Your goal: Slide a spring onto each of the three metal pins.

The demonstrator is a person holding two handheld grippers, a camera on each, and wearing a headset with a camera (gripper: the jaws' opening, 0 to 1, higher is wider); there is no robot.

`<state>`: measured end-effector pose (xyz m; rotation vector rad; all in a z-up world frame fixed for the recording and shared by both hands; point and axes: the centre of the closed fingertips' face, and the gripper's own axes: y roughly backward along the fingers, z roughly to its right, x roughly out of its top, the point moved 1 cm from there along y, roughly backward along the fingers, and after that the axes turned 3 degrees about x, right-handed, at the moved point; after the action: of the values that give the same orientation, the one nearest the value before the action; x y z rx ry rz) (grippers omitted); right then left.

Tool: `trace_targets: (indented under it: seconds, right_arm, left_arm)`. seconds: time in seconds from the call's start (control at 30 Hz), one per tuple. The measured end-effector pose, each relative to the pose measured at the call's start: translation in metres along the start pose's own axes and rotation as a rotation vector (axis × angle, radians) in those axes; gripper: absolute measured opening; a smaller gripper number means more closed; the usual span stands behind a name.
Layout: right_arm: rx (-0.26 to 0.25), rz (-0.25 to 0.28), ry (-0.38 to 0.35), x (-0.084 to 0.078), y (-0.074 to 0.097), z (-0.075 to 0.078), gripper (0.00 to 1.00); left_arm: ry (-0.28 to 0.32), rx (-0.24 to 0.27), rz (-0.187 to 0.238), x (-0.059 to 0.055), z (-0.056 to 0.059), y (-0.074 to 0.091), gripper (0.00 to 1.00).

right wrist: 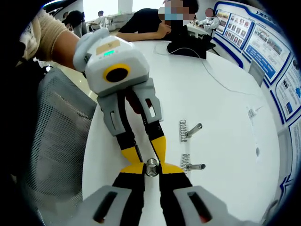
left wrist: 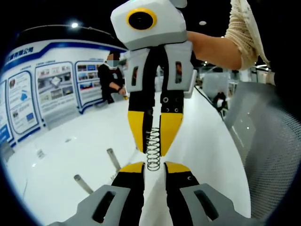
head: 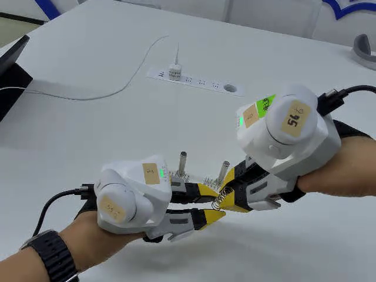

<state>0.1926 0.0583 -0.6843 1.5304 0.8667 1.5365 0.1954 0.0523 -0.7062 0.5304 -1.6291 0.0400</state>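
Observation:
A small steel spring [head: 220, 199] hangs above the white table between the two grippers. My right gripper [head: 234, 189] comes in from the upper right, shut on the spring's upper part. My left gripper [head: 212, 203] comes in from the lower left, its yellow tips closed against the spring's lower end [left wrist: 153, 162]. In the right gripper view the spring [right wrist: 151, 167] is seen end-on between my own tips. Two upright metal pins [head: 182, 161] [head: 223, 171] stand just behind the grippers. Each pin has a spring [right wrist: 183, 130] [right wrist: 185, 161] at its base.
A white power strip [head: 194, 80] with a plug and a thin cable lies at the back of the table [head: 88, 135]. A dark screen [head: 12, 67] is at the left edge. A grey mesh chair [right wrist: 56, 136] stands beside the table, and people sit at its far end.

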Motion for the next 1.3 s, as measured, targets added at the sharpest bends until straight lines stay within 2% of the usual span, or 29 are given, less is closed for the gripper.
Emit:
trace_targets:
  seconds: [0.4,0.67,0.93,1.1,1.3]
  right_arm:
    - [-0.033,-0.003,-0.037,-0.011,0.011,0.01,0.12]
    - [-0.067,-0.006,-0.067,-0.018,0.024,0.017,0.12]
    - [-0.105,-0.008,-0.093,-0.024,0.039,0.024,0.12]
    - [-0.128,-0.019,-0.113,-0.032,0.049,0.029,0.12]
    - [-0.161,-0.026,-0.137,-0.04,0.063,0.037,0.12]
  left_arm:
    - [0.056,0.067,-0.002,-0.008,-0.015,0.022,0.29]
    - [0.103,0.152,-0.008,-0.02,-0.034,0.043,0.39]
    - [0.126,0.224,-0.012,-0.025,-0.054,0.058,0.47]
    - [0.131,0.243,-0.02,-0.028,-0.059,0.061,0.52]
    - [0.139,0.248,-0.023,-0.028,-0.06,0.062,0.55]
